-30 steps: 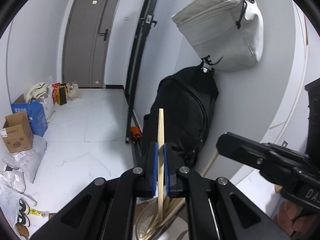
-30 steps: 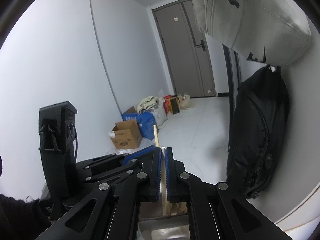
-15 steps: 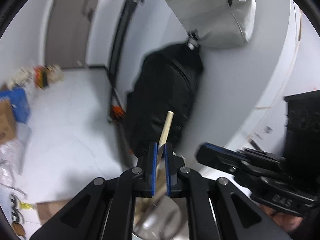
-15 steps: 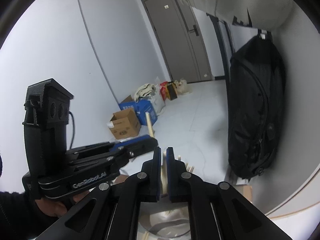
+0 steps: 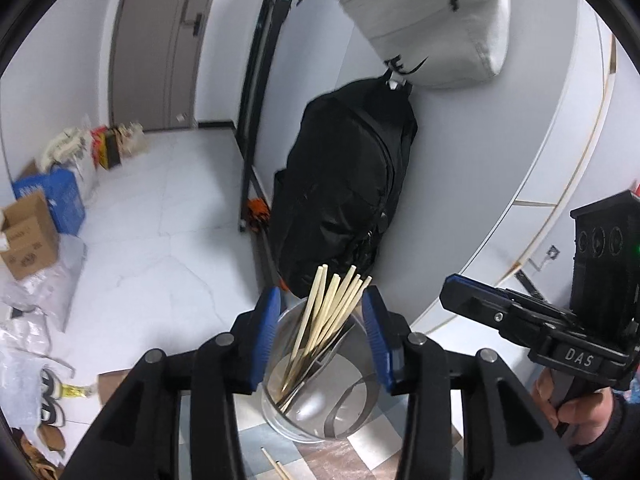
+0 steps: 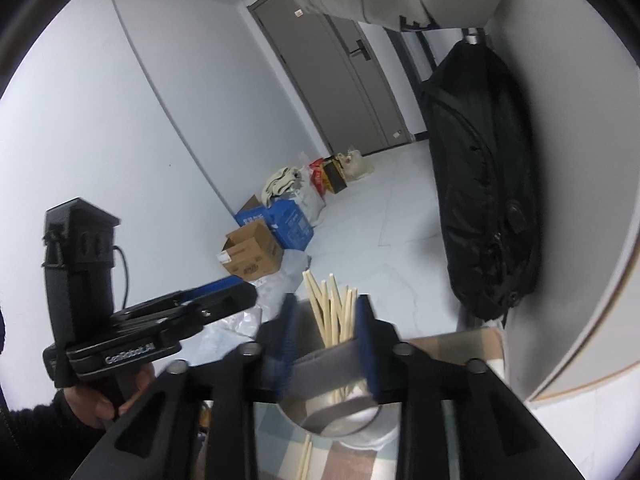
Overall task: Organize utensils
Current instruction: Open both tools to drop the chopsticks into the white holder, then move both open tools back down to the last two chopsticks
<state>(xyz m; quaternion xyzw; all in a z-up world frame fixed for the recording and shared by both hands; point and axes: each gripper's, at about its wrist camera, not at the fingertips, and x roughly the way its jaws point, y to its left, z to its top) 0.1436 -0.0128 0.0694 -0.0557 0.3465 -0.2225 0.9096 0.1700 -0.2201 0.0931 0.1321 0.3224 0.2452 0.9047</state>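
Note:
A metal cup [image 5: 320,404] stands on the checked tablecloth [image 5: 360,460] with several wooden chopsticks [image 5: 334,308] leaning upright in it. My left gripper [image 5: 322,332] hovers just over the cup, jaws opening; the chopsticks rise between the blue pads without being pressed. In the right wrist view the same cup [image 6: 344,412] and chopsticks [image 6: 332,308] sit between the opening jaws of my right gripper [image 6: 326,344], also free of the pads. Each gripper shows in the other's view, the right gripper [image 5: 456,292] on the right and the left gripper [image 6: 240,292] on the left.
Loose chopsticks [image 6: 306,460] lie on the cloth in front of the cup. A black backpack [image 5: 340,184] and a grey bag [image 5: 432,20] hang on the wall behind. Cardboard box [image 5: 28,236] and blue box [image 5: 60,200] sit on the floor at left.
Both grippers, each shut on a chopstick before, have opened and let the sticks drop into the cup. Both views have tipped down, bringing the cup into sight.

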